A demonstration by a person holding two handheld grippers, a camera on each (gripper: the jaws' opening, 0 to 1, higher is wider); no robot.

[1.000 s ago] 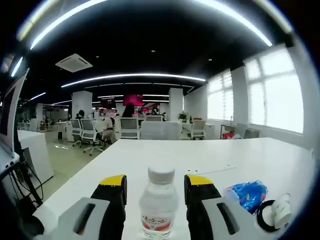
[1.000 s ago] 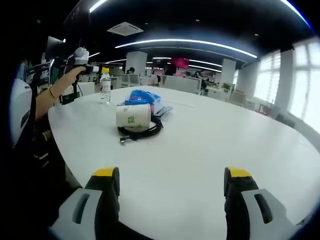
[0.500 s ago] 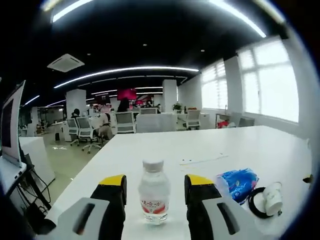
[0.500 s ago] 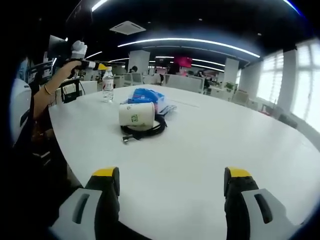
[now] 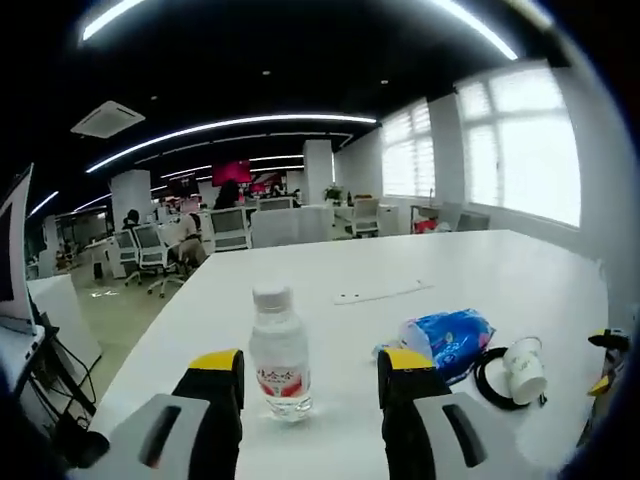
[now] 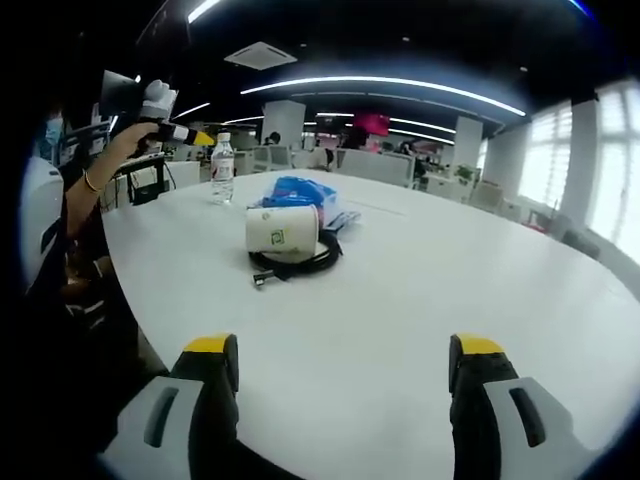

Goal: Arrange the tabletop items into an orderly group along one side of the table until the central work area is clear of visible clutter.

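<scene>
A clear water bottle [image 5: 279,350] with a white cap and red label stands upright on the white table [image 5: 330,320]. My left gripper [image 5: 310,375] is open, and the bottle sits just ahead of its jaws, untouched. To the right lie a blue packet [image 5: 450,338], a paper cup [image 5: 522,365] on its side and a black cable coil [image 5: 490,368]. My right gripper [image 6: 342,360] hangs open over bare table. Beyond it lie the cup [image 6: 283,230], cable [image 6: 300,262], packet [image 6: 300,192] and bottle [image 6: 222,170]. A gloved hand holds the left gripper [image 6: 175,130] up beside the bottle.
A thin paper strip [image 5: 372,293] lies further back on the table. The table's near edge [image 6: 130,300] curves round at the left, with a person's arm [image 6: 95,190] beside it. Office chairs and desks [image 5: 150,255] stand beyond the table. Part of the right gripper [image 5: 605,360] shows at the far right.
My left gripper has drawn back from the bottle, which now looks smaller and stands free on the table. The right gripper's view has crept slightly closer to the cup.
</scene>
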